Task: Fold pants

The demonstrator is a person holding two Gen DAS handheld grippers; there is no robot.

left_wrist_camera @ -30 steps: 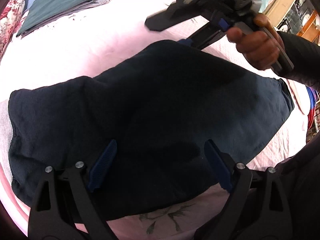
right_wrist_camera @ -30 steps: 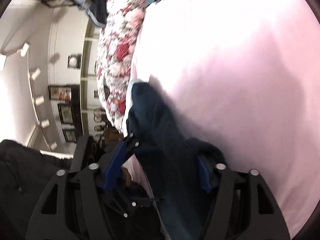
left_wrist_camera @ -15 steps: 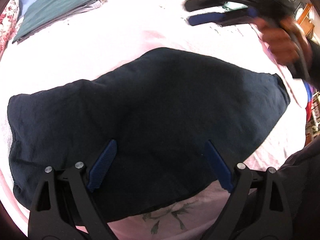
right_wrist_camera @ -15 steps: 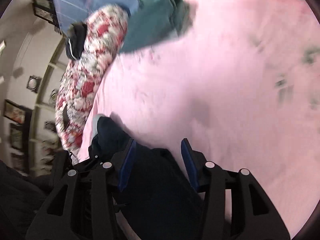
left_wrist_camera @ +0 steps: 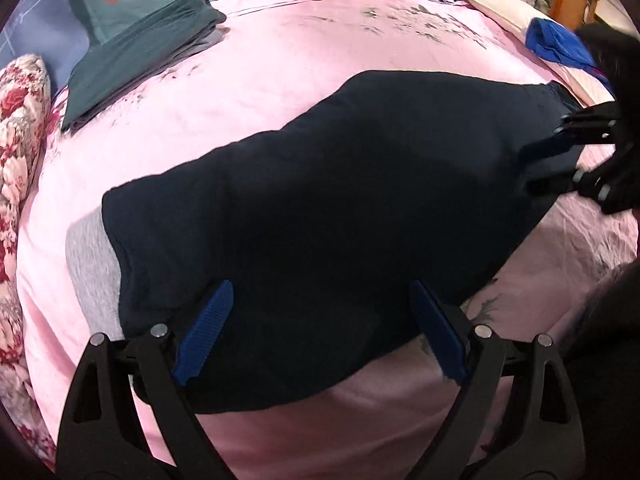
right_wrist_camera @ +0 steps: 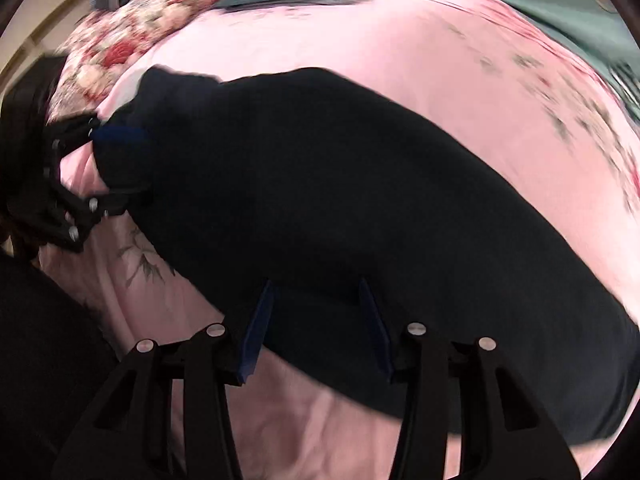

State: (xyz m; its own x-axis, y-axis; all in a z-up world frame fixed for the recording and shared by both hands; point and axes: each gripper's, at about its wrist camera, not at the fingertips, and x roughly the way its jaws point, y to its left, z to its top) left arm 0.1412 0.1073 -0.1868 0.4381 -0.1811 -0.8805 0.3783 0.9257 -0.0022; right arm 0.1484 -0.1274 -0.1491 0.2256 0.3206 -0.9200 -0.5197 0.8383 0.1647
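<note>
Pink cotton bedsheet (left_wrist_camera: 320,64) covers the whole bed, printed here and there with grey sprigs, and on it the dark navy pants (left_wrist_camera: 340,208) lie spread flat in a long band, already doubled lengthwise by the look of them, running from the near left to the far right of the left wrist view. Beneath their left end a grey cloth (left_wrist_camera: 90,272) shows, touching the pants. Farther back rests a folded green garment (left_wrist_camera: 136,60), well apart from the pants, with a floral pillow (left_wrist_camera: 16,128) along the left edge and a blue cloth (left_wrist_camera: 556,42) at the far right. The left gripper (left_wrist_camera: 320,332) hovers over the near edge of the pants with its blue pads spread wide, grasping nothing. The right gripper (right_wrist_camera: 316,328) sits at the opposite end, its pads parted more narrowly on either side of the fabric's edge and not pressed together; seen from the left wrist view its fingers straddle that end as well. The pants look like a soft, fairly thick knit: light, limp, not slippery, likely to sag and bunch if lifted at one point. Taking hold of both corners of one end, pinching all layers together, should carry it over cleanly.
</note>
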